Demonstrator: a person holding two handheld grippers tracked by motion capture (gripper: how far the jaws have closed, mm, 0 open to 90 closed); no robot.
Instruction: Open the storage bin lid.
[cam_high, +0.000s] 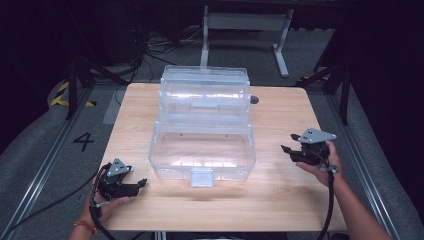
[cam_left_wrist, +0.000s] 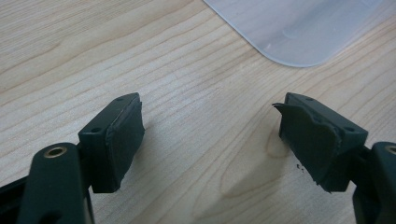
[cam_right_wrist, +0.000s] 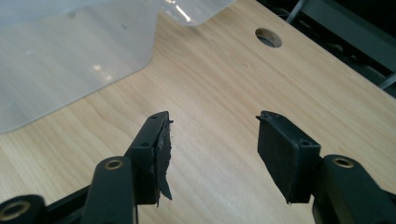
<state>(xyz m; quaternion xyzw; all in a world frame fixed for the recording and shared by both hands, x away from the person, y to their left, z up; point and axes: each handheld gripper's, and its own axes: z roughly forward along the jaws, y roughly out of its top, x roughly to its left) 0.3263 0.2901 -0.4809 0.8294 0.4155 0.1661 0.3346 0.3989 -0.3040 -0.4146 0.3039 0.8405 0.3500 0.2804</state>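
A clear plastic storage box (cam_high: 202, 125) with stepped tiers and a front latch (cam_high: 202, 177) stands in the middle of the wooden table (cam_high: 280, 190). My left gripper (cam_high: 140, 184) rests low at the table's front left, to the left of the box, open and empty. In the left gripper view its jaws stand wide apart (cam_left_wrist: 210, 135) over bare wood, with a corner of the box (cam_left_wrist: 299, 28) ahead. My right gripper (cam_high: 287, 145) is held to the right of the box, open and empty. In the right gripper view (cam_right_wrist: 212, 140) the box wall (cam_right_wrist: 70, 56) lies ahead on the left.
A round cable hole (cam_high: 254, 99) (cam_right_wrist: 268, 37) sits in the table behind the box's right side. A white desk frame (cam_high: 245, 30) and cables lie on the floor beyond. A "4" mark (cam_high: 83, 141) is on the floor at left.
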